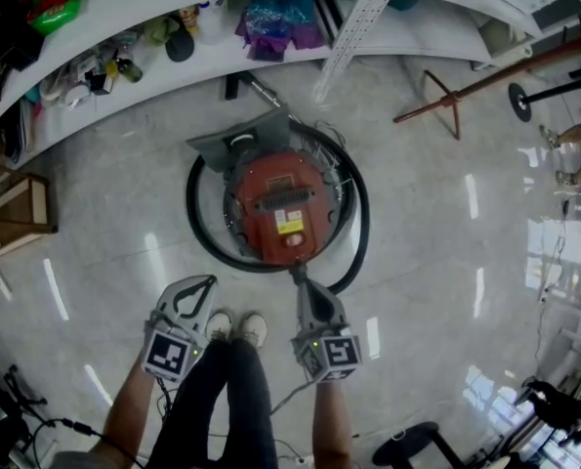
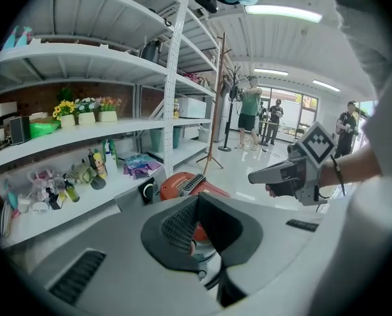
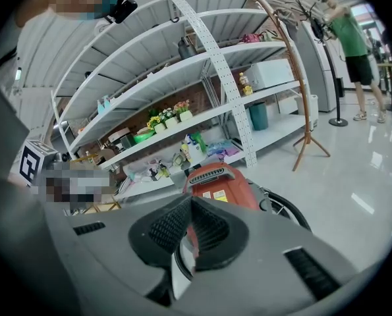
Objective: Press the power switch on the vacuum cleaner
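A round red vacuum cleaner (image 1: 280,203) stands on the shiny floor with a black hose (image 1: 194,213) looped around it. It has a black grille and a yellow label on top. My right gripper (image 1: 298,274) is shut, empty, and points at the vacuum's near edge, close above the hose. My left gripper (image 1: 204,281) hangs shut and empty to the left, apart from the vacuum. The vacuum (image 2: 186,184) shows just beyond the left gripper (image 2: 197,206), and the vacuum (image 3: 219,180) shows just beyond the right gripper (image 3: 190,206). I cannot make out a switch.
White shelves (image 1: 270,57) with bottles and a purple bag (image 1: 275,22) run behind the vacuum. A wooden coat stand (image 1: 446,101) lies to the right, a wooden crate (image 1: 17,213) to the left. My shoes (image 1: 236,328) are between the grippers. People stand far off (image 2: 252,114).
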Demonstrator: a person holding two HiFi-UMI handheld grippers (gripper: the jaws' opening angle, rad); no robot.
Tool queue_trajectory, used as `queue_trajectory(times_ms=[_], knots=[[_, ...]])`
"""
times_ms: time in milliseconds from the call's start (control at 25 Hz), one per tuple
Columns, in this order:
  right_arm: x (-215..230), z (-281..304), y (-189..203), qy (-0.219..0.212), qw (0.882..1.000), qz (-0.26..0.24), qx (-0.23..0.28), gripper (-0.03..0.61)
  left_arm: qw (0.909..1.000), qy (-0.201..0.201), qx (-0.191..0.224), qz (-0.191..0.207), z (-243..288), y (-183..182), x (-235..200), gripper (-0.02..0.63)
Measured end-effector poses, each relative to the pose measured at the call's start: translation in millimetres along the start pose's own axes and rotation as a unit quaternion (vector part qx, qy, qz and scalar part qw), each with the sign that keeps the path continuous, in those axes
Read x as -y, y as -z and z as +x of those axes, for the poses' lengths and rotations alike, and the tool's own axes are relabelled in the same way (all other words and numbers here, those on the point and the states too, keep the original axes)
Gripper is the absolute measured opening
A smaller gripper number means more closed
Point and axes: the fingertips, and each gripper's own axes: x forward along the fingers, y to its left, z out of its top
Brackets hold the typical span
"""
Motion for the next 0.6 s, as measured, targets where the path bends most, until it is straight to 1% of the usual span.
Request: queue_trajectory(times_ms=[80, 200, 360, 600], knots=[[1, 3, -2, 0.002, 1.0, -0.003, -0.002, 0.009, 1.0, 0.003, 0.004, -0.001, 1, -2, 1, 0.006], [2, 13, -3, 0.004, 1.0, -0.002, 0.007, 0.009, 0.9999, 0.006, 0.009, 0.006, 1, -5, 1, 0.006], [2, 21, 6, 0.005, 1.0, -0.003, -0.017, 0.009, 0.9999, 0.009, 0.006, 0.004, -1, -1, 3, 0.006], [2, 40, 12, -0.002, 1.0, -0.004, -0.015, 0.009, 1.0, 0.008, -0.001, -0.001, -2, 6, 1, 0.006]])
